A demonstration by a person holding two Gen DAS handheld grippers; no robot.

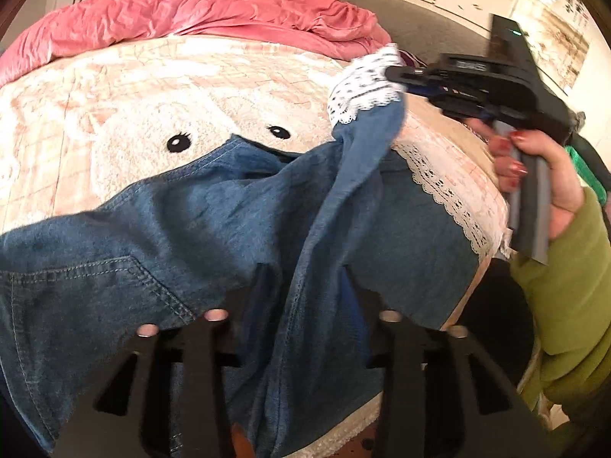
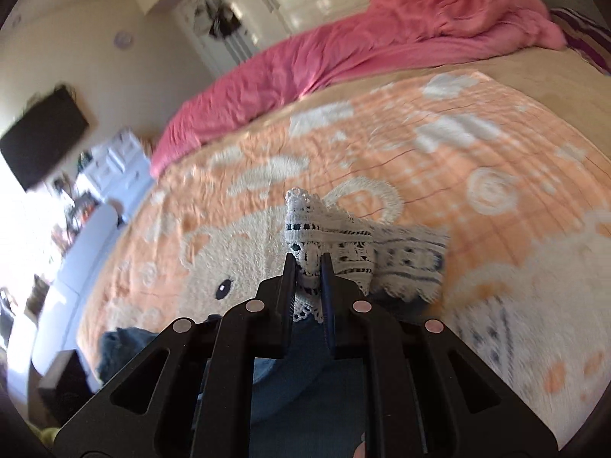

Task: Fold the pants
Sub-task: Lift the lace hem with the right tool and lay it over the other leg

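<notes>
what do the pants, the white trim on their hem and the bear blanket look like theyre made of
Blue pants: soft, thin denim, going by the faded weave, contrast topstitching and loose drape.

White lace hem trim: looks like crocheted cotton lace, with openwork holes and scalloped edges, pinched in the right gripper.

Peach bear-print blanket: plush fleece, seemingly; the cream bear areas look fuzzy and raised, matte.

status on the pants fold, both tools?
Right tool shut on lace cuff, lifted over the bed. Left tool around denim pants, grip unclear. Nothing in the way.

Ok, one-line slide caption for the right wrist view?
Right gripper clamps the jeans' lace cuff above the bear blanket.
</notes>
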